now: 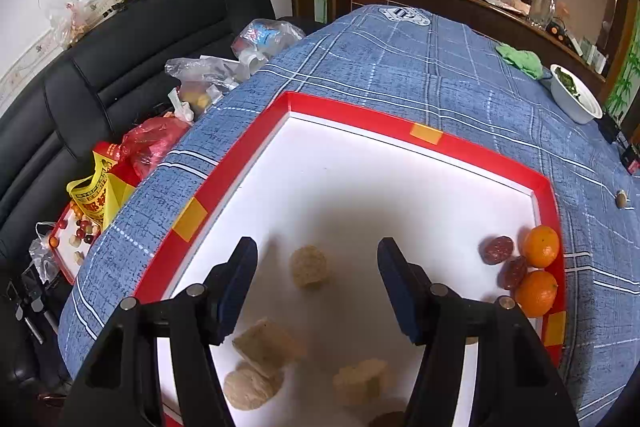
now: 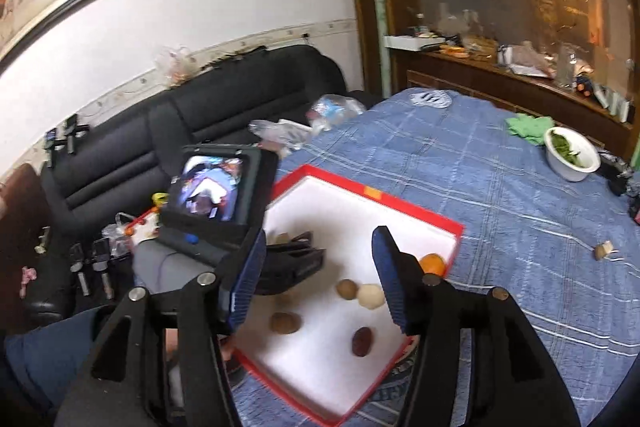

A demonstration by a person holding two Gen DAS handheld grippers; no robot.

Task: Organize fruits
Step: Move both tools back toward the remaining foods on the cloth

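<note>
1. The blue plaid cloth [image 1: 400,67] covers the surface spreading ahead of and around both claws; a black sofa [image 1: 140,47] lies off to the left claw's left.
2. The red-rimmed tray [image 1: 360,111] with a white floor sits on the cloth right under the left gripper [image 1: 318,259] and below and ahead of the right gripper [image 2: 320,251].
3. The left gripper's fingers are spread apart with nothing between the pads; they hang above the tray floor.
4. The right gripper's fingers are likewise spread and empty, held higher over the tray's near corner. In its view the left gripper's body with its small screen shows to its left, over the tray's left side.
5. A white bowl [image 1: 576,95] holding greens stands on the cloth far ahead and to the right of the left claw, well apart from the tray.
6. Two oranges [image 1: 542,245] rest against the tray's right wall, to the right of the left claw's right finger, one just behind the other.
7. Two dark red fruits [image 1: 496,249] lie just left of the oranges, touching or nearly so.
8. A tan, rough lump [image 1: 308,265] lies on the tray floor between the left claw's fingertips and slightly beyond them, not touched.
9. Three more tan lumps [image 1: 266,345] lie nearer the left claw's base, two of them overlapping.
10. In the right view, a dark red fruit [image 2: 362,341] lies below the gap between its fingers, with brown and pale round pieces just beyond it.
</note>
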